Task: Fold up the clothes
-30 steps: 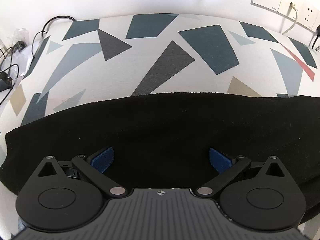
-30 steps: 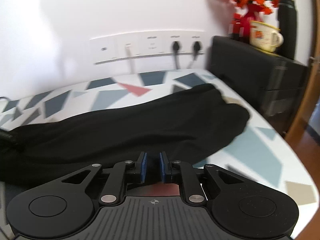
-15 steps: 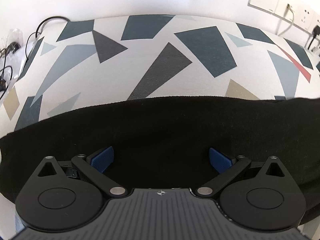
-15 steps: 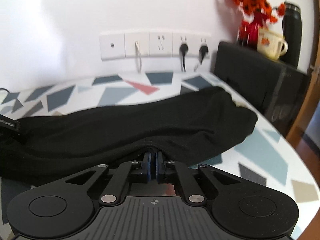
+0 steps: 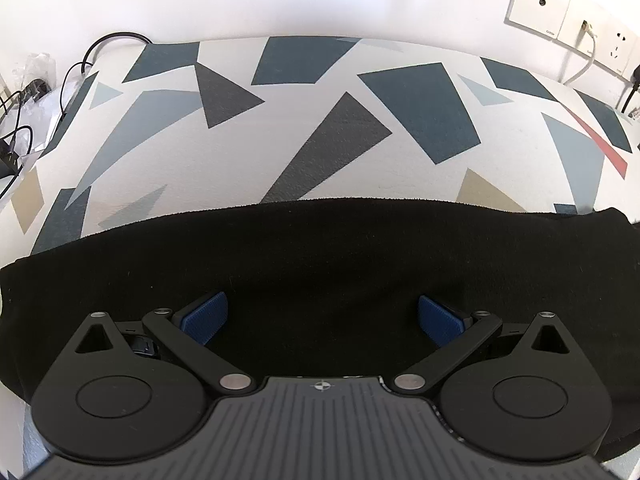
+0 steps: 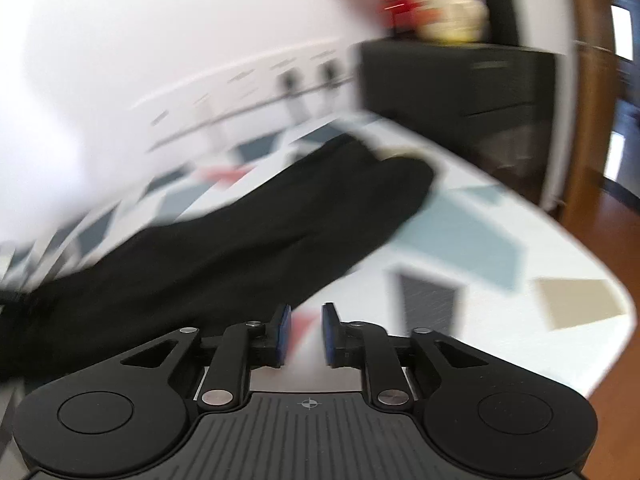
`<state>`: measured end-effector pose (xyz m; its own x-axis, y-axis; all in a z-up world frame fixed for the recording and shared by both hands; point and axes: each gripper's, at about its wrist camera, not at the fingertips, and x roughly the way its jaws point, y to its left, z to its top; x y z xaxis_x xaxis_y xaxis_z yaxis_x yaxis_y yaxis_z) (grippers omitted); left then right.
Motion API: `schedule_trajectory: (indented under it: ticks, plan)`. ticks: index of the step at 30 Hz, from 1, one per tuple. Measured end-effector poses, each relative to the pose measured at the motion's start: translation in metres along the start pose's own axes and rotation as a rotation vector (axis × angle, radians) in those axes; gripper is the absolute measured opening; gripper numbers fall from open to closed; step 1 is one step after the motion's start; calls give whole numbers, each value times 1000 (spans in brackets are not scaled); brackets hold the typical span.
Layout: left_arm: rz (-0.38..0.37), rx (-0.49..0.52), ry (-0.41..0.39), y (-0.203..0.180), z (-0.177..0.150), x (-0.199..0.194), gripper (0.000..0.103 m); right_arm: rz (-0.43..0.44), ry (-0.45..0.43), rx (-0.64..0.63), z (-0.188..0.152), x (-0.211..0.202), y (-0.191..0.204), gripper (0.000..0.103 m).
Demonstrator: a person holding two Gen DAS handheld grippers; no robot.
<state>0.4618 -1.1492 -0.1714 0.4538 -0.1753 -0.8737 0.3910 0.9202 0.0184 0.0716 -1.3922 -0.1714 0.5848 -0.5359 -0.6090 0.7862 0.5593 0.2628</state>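
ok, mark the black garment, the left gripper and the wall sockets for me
black garment (image 5: 320,248): left wrist view, flat middle of the cloth.
left gripper (image 5: 322,316): left wrist view, midway between the blue pads.
wall sockets (image 5: 576,20): left wrist view, white plate face.

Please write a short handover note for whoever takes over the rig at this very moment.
Left tongs: open wide, poised over the black garment, gripping nothing.
Right tongs: opening, nothing between the pads; they sit just off the garment's near edge, and that view is blurred.
Garment: lies in a long band across the patterned table, its far end bunched toward the black cabinet.
Done: it looks folded lengthwise, though that is hard to confirm.
Left: probably fold it across and tidy it.
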Motion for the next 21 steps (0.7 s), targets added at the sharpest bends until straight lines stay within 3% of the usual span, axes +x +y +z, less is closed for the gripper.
schedule_trajectory:
  ticks: [2, 3, 5, 6, 9, 11, 13, 14, 15, 16, 21]
  plan:
    - [4, -4, -5, 0, -1, 0, 103, -45, -35, 120, 19, 14, -20, 28]
    - [6, -5, -8, -1, -1, 0, 103, -58, -55, 193, 30, 24, -29, 36]
    - [11, -10, -12, -1, -2, -1, 103, -73, -74, 293, 47, 48, -46, 39]
    - [16, -14, -12, -2, -2, -1, 103, -89, -81, 306, 56, 62, -50, 40]
    - [27, -27, -9, -3, -2, -2, 103, -164, -61, 287, 81, 105, -53, 58]
    - [37, -34, -10, -4, -3, -2, 103, -204, -24, 310, 93, 129, -50, 58]
    - [49, -41, -14, -6, -4, -3, 103, -248, -19, 297, 102, 143, -41, 51]
    - [54, -43, -17, -7, -5, -3, 103, -267, -14, 277, 104, 147, -35, 42]
    - [60, -45, -20, -8, -5, -4, 103, -283, -11, 264, 105, 150, -30, 23]
    - [66, -47, -23, -9, -6, -4, 103, -300, -13, 255, 106, 151, -26, 15]
    - [35, 0, -29, -15, -5, -3, 103, -442, -63, 288, 101, 135, -38, 9]
